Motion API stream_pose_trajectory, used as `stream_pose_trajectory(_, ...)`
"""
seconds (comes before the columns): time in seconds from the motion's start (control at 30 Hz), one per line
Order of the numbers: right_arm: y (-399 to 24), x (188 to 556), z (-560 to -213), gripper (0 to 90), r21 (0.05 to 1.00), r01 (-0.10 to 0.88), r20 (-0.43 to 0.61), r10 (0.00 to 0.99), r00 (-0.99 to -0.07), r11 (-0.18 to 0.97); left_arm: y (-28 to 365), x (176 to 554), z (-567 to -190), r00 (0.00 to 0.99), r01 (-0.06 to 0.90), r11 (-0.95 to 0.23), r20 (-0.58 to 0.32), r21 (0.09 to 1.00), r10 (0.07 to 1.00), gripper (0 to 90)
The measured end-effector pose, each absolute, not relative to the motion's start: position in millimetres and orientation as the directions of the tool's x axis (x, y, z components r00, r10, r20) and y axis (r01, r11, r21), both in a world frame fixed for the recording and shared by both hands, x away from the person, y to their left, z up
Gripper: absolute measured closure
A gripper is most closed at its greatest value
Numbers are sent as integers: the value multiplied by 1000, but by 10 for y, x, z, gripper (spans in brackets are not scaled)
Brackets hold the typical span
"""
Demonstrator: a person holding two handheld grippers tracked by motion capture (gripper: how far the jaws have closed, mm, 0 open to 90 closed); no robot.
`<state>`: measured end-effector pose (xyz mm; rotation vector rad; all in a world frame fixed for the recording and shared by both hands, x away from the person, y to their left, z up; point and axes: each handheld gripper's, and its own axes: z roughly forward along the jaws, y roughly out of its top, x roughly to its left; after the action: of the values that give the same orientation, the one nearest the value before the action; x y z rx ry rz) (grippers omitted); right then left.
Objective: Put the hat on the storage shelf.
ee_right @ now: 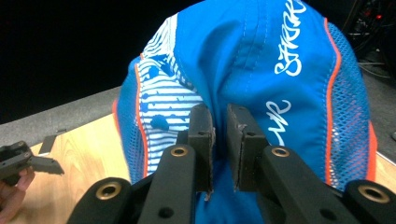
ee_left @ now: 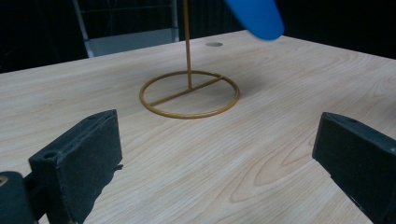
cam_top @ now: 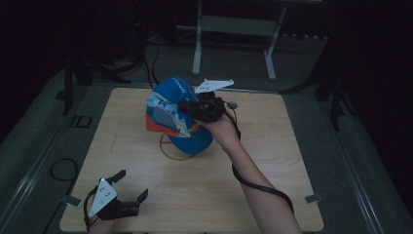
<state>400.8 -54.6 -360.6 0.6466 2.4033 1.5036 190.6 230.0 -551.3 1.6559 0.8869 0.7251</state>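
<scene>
Blue cap (cam_top: 182, 117) is sitting up on a thin gold wire stand (cam_top: 176, 150) near the middle of the desk (cam_top: 272, 161), a bit toward the far edge. The cap is blue with white striped print, orange trim and mesh sides; white lettering is showing in the right gripper view (ee_right: 285, 60). The stand's ring base (ee_left: 189, 94) is lying flat on the wood, with its upright rod rising from the ring's crossbar, and the cap's blue edge (ee_left: 257, 18) is hanging above it.

Right gripper (cam_top: 204, 108) is reaching in from the near right, the person's forearm crossing the desk, and is pressing against the right side of the cap. In the right gripper view its fingers (ee_right: 201, 135) are standing close together with a narrow slot between them, a fold of the blue fabric running down into that slot. Cannot tell whether the pads are actually pinching the fabric or just sitting loose around it.

Left gripper (cam_top: 130, 187) is resting by the near left corner of the desk, well apart from the cap and stand. Its fingers (ee_left: 79, 154) are spread wide apart with nothing between them but bare wood, pointing toward the ring base.

Dark floor and a grey metal frame (cam_top: 234, 29) are lying beyond the far edge.
</scene>
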Motion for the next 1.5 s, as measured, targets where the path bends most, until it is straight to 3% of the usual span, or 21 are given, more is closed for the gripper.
stream_pose_trajectory(0.63, -741, 4002, -3832, 734, 891, 282, 72, 504, -860, 355, 2294, 1922, -5526, 541, 198, -145, 16, 969, 841, 17)
stream_pose_trajectory(0.83, -822, 3955, -3844, 609, 896, 270, 63, 502, -862, 351, 2300, 1928, -5529, 540, 198, -137, 8, 971, 842, 17)
stream_pose_trajectory(1.17, -1009, 3793, -3913, 190, 910, 229, 41, 475, -879, 347, 2290, 1933, -5536, 539, 199, -136, 8, 970, 842, 17)
stream_pose_trajectory(1.3, -1084, 3728, -3987, 138, 911, 222, 50, 441, -896, 348, 2288, 1932, -5534, 537, 198, -133, 6, 971, 843, 17)
stream_pose_trajectory(1.5, -1189, 3612, -4157, 135, 915, 207, 57, 396, -916, 348, 2292, 1929, -5536, 540, 199, -133, 5, 971, 842, 17)
